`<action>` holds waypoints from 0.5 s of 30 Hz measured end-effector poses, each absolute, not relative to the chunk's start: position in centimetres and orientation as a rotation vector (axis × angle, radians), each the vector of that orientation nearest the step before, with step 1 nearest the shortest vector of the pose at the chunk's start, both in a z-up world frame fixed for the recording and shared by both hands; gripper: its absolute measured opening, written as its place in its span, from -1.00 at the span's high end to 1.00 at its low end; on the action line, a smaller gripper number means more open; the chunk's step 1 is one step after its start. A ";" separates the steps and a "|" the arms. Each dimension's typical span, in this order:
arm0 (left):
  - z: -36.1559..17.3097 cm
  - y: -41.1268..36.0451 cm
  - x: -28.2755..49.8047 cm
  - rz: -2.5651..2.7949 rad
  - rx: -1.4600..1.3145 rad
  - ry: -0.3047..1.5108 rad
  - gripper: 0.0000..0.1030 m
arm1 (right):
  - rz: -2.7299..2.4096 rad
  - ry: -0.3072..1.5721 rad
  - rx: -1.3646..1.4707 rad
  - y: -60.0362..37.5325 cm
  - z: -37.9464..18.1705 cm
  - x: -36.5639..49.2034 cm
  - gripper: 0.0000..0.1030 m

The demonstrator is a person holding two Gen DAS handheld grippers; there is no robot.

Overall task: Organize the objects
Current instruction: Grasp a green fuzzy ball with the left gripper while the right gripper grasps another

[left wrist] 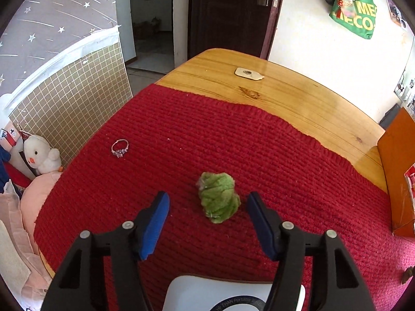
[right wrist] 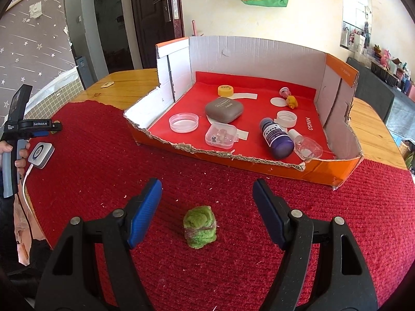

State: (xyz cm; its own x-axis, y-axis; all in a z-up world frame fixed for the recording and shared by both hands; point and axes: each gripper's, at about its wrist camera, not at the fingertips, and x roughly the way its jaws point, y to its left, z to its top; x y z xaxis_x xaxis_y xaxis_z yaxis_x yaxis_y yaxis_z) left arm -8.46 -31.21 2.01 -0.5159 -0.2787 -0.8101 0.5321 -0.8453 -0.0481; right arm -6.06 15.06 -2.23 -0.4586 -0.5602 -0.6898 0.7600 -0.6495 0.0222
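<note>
Red knitted cloth [right wrist: 233,272] covers most of a wooden table [left wrist: 298,98], with a cut-open cardboard box [right wrist: 337,83] of small items at the far side. Both the left gripper [left wrist: 207,207] and right gripper [right wrist: 207,194] are spread wide, holding nothing. A green fuzzy bundle [right wrist: 199,230] lies on the cloth between the fingers, untouched; a ring [left wrist: 119,148] sits well apart.
</note>
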 end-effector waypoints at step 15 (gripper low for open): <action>5.7 -22.6 -6.6 -2.611 1.119 0.342 0.46 | -2.148 0.346 0.873 16.5 -2.4 -6.5 -0.40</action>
